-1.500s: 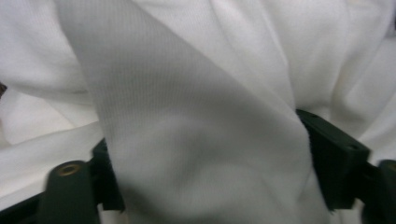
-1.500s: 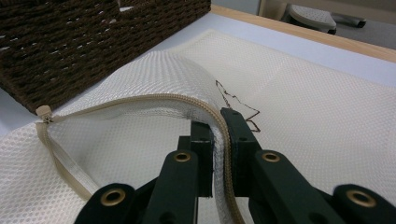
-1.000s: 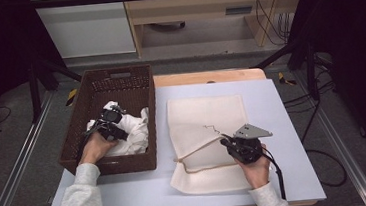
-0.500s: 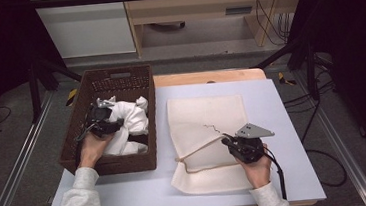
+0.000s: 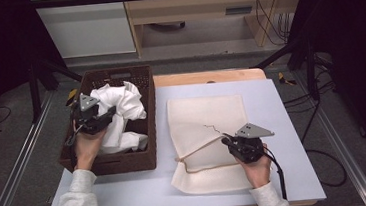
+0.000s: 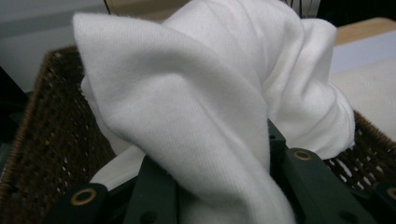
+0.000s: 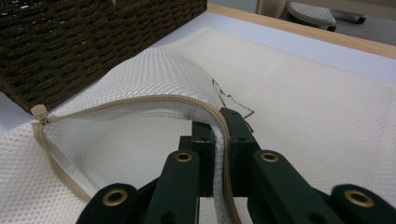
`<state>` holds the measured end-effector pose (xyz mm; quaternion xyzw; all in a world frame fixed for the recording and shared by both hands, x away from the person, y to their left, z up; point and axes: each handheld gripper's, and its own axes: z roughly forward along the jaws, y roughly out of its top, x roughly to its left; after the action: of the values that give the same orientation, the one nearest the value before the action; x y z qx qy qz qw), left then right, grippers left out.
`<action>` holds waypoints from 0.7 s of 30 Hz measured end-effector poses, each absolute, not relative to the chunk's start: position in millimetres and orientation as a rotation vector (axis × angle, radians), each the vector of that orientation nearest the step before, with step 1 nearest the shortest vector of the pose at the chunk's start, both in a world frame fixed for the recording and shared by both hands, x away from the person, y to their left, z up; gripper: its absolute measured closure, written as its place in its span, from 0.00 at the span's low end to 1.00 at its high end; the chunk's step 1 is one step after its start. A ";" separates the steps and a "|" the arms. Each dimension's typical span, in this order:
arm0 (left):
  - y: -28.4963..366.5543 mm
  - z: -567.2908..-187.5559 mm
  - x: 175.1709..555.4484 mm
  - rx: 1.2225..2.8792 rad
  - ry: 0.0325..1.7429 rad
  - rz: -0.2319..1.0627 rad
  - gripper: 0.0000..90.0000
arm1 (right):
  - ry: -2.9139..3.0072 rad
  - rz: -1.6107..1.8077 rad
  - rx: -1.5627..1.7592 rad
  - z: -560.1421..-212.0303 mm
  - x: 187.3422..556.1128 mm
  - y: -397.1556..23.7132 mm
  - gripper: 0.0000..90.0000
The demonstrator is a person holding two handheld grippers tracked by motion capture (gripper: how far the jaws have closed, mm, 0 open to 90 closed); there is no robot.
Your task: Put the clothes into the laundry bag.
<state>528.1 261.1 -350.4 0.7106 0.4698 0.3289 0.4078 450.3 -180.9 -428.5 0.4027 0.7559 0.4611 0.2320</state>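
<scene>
A white cloth (image 5: 127, 104) bulges up out of the dark wicker basket (image 5: 150, 117) at the table's left. My left gripper (image 5: 106, 115) is shut on a bunch of it above the basket. In the left gripper view the cloth (image 6: 187, 93) drapes over both jaws of that gripper (image 6: 219, 172). A cream mesh bag (image 5: 207, 116) lies flat right of the basket, its zipper partly undone. My right gripper (image 5: 227, 142) is shut on the bag's raised zipper edge (image 7: 140, 100). In the right gripper view that edge runs between the pads of the right gripper (image 7: 220, 135), holding the mouth open toward the basket (image 7: 93, 37).
The table top (image 5: 283, 124) is pale grey-blue with a wooden strip (image 5: 209, 76) along its far edge. Bare surface lies right of the bag and along the near edge. The right gripper's cable (image 5: 280, 175) trails off the near side. Dark stand legs flank the table.
My left gripper has risen with the white cloth in it, pulling the cloth up from the basket's floor. The right gripper and the bag edge have kept still.
</scene>
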 end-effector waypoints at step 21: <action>269.0 -254.4 479.0 1.508 1.027 0.952 0.74 | 2.069 1.286 1.119 -427.1 449.5 -182.3 0.95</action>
<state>479.0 269.0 -254.4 0.6277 0.4275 0.3963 0.5159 449.5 -182.3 -427.1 0.4063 0.7513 0.4672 0.2283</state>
